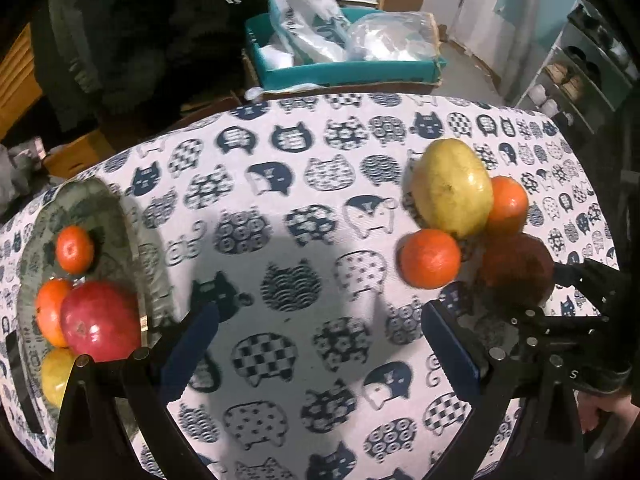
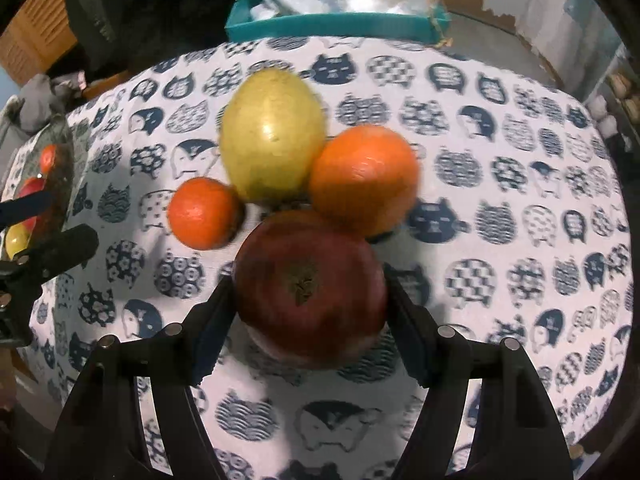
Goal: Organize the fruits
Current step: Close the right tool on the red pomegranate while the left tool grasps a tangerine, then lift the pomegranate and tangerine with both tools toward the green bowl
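While level, right gripper (image 2: 310,300) brackets (both jaws) red apple (image 2: 310,280).

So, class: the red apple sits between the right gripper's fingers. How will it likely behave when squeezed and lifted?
The red apple looks round and glossy, so it may slip or roll if the right gripper clamps off-centre. It probably stays rigid. It appears to touch the large orange and possibly the yellow-green fruit, so lifting might nudge them into rolling.
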